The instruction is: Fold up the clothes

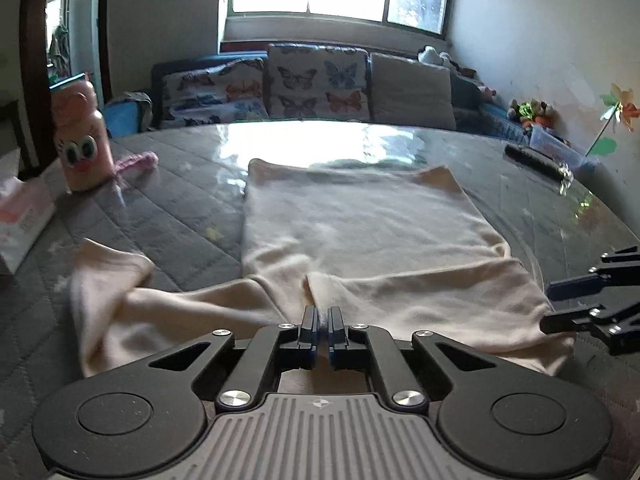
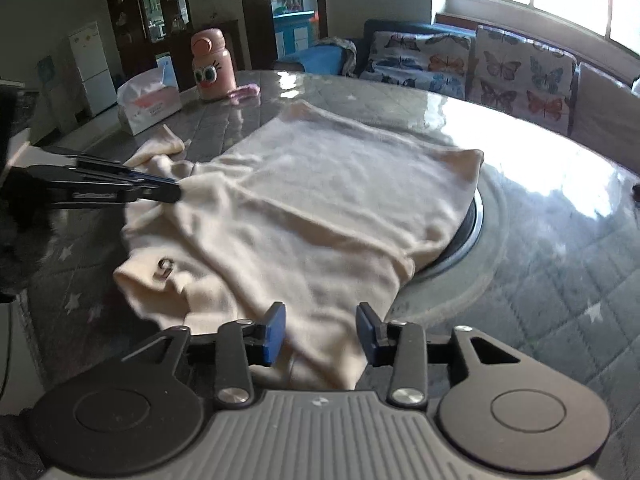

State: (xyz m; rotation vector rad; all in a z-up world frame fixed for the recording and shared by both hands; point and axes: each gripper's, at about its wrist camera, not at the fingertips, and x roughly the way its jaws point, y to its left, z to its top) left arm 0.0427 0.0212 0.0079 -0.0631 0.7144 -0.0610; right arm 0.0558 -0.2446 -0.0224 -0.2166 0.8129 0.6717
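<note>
Left gripper (image 1: 320, 322): closest to the left wrist camera, its two blue-padded fingers pinched together on a fold of cream fabric at the near edge of the garment, apparently a neckline or shoulder seam. From the right wrist view it comes in from the left and bites the cloth, which puckers at that spot.

Right gripper (image 2: 320, 330): jaws parted, blue pads either side of the near edge of the cloth. Fabric lies between and beneath them, but the pads do not press on it, so nothing is held on this side.

Cream garment (image 1: 360, 220): a soft knitted top, spread mostly flat across the table, body running away from the cameras. One sleeve (image 1: 108, 276) trails off to the left, crumpled. The far right part lies over a round inset in the tabletop.

Likely reason for the hold: one edge is pinned while the other hand lines up for a matching grasp, so the near edge could be lifted evenly and folded over.

Table (image 1: 180, 216): round, grey quilted cover under glossy clear sheeting that glares with window light.

Beyond the garment: a pink cartoon-faced bottle (image 1: 82, 140) and a tissue pack (image 1: 22, 216) at the left, well apart from the cloth.
</note>
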